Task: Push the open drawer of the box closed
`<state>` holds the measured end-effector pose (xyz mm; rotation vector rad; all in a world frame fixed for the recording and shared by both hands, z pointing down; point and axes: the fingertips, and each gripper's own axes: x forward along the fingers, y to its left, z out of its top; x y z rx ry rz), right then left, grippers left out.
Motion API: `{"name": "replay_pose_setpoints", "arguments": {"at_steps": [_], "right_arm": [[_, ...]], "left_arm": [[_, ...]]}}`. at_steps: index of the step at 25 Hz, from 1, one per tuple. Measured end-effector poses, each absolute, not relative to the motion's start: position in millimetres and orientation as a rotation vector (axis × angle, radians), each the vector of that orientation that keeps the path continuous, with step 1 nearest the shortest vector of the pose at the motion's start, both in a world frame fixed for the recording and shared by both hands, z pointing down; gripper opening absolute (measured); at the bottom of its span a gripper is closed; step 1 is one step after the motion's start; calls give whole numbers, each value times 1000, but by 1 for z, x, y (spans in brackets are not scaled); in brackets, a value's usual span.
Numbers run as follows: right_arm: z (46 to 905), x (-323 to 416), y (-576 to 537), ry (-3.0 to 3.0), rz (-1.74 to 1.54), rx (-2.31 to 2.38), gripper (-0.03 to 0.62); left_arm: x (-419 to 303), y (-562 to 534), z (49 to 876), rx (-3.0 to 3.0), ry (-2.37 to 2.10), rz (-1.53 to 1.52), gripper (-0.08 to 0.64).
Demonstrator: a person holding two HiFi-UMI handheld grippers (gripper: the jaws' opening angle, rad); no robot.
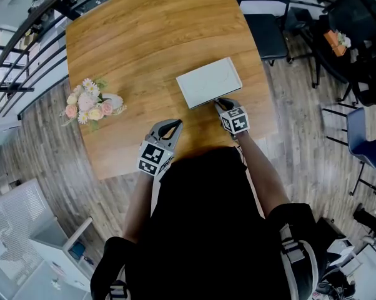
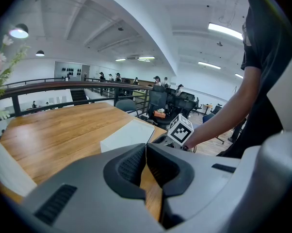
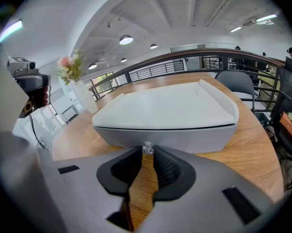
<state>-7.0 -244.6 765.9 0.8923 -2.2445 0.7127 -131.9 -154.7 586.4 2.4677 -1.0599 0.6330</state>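
Observation:
The white box (image 1: 208, 82) lies flat on the wooden table (image 1: 132, 36), right of centre. In the right gripper view its front (image 3: 175, 135) shows only a thin dark seam under the lid, and the drawer front sits flush with the box. A small clear knob (image 3: 147, 148) sticks out of that front. My right gripper (image 1: 220, 103) is at the box's near edge, its two tips closed on the knob (image 3: 147, 149). My left gripper (image 1: 169, 128) hovers over the table to the left of the box, shut with its tips touching (image 2: 146, 147) and nothing between them.
A bunch of pink and white flowers (image 1: 88, 103) lies at the table's left edge. A black chair (image 1: 263, 11) stands beyond the far right corner and a blue chair (image 1: 363, 142) to the right. The table edge runs just under both grippers.

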Motion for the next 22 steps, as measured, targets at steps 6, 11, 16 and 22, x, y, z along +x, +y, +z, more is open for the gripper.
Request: {"name": "replay_pose_setpoints", "arguments": {"at_steps": [6,11,16,22], "right_arm": [[766,-9,-247,-2244,708,889,88],[766,-9,-248,-2248,708,879,89],[768,-9,-248,-2249,702,873,87],[766,-8,-246,-2263,708,871,101]], "left_arm": [[-134,-156,586,2468,-1065,630,26],[-131,-156,585,2468,-1064,633,26],[-131,-156,585,2473,-1066,634,26],[-128,-155,583,2474,-1064,628,26]]}}
